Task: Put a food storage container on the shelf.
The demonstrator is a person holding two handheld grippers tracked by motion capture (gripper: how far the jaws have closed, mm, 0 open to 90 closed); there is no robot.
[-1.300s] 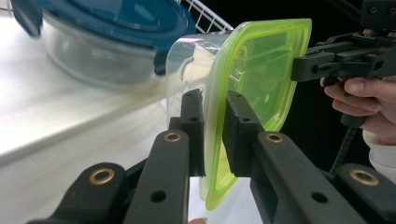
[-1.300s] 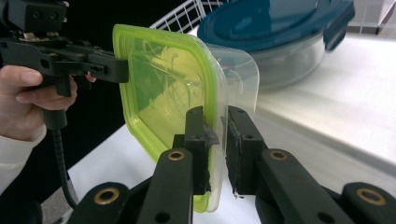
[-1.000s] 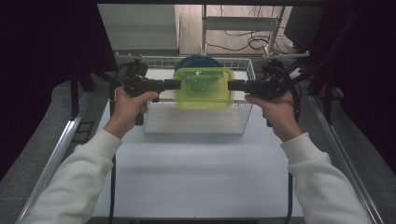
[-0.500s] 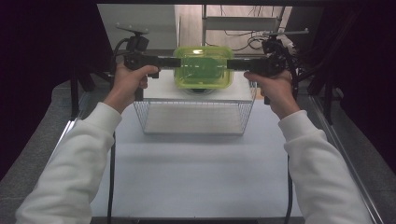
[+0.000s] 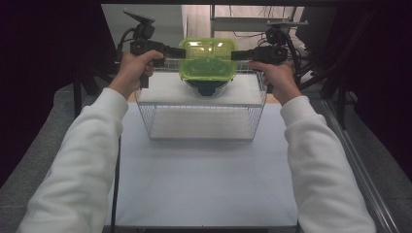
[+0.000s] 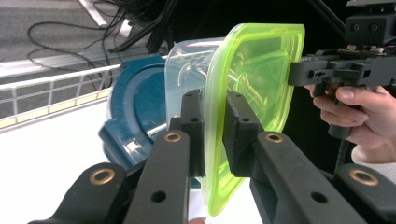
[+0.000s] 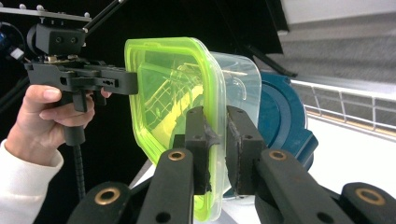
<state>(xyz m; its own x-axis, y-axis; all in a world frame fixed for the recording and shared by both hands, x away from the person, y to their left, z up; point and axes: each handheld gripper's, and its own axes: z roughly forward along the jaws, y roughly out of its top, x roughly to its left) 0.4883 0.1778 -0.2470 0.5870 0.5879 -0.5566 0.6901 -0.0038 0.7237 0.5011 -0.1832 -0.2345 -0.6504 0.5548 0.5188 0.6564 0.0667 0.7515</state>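
While both grippers (left (image 5: 182, 51), right (image 5: 234, 55)) clamp it, container (image 5: 208, 59) hangs above basket (image 5: 201, 121).

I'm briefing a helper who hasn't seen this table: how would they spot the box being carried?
Look above the far end of the wire basket on the white table. There, a clear box with a yellow-green lid is clamped at opposite edges by the left gripper and right gripper. The container beneath it is dark blue.
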